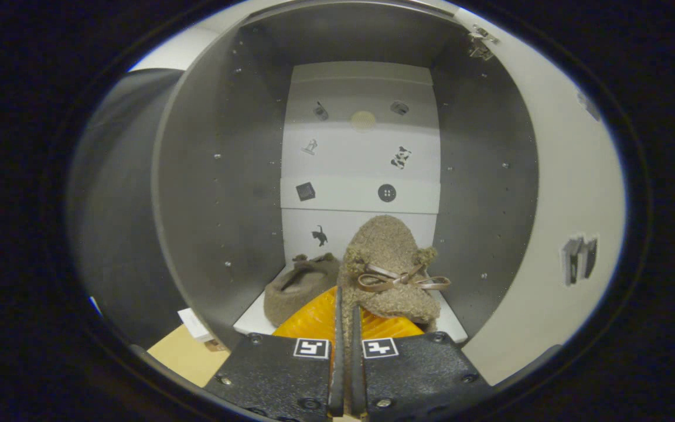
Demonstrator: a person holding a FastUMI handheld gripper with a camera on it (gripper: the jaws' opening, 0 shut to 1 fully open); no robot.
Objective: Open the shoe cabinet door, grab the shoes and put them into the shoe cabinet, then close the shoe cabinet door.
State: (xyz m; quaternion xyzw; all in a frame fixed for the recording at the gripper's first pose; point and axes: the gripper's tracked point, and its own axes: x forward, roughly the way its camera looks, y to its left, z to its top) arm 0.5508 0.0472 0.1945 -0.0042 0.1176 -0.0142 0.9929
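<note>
While the shoe cabinet (197, 176) stands open, its grey side walls frame the whole scene, and its door (572, 234) swings out to the right of the opening, a hinge (481, 42) fixed near its top corner and a small dark fitting (579, 258) lower on its inner face that is too distorted to identify. The white back panel (361, 158) carries several small dark stickers, too small to make out in detail. On the white bottom shelf (255, 319) lie two fuzzy tan shoes. The right shoe (387, 275) is tipped up with its toe toward the back panel, a brown ribbon bow (399, 280) lying across its front; its heel end is covered by the claw. The left shoe (299, 287) lies just beside it, lower and on its side, its near end hidden behind the orange finger part. The claw (344, 328) reaches into the cabinet with its jaws nearly together, leaving only a narrow slit, and the fuzzy edge of the right shoe is pinched in that slit, so the claw is grasping that shoe. Outside the cabinet's left wall, a strip of pale wooden floor (182, 354) and a small white block (195, 325) show, both cut off.
</note>
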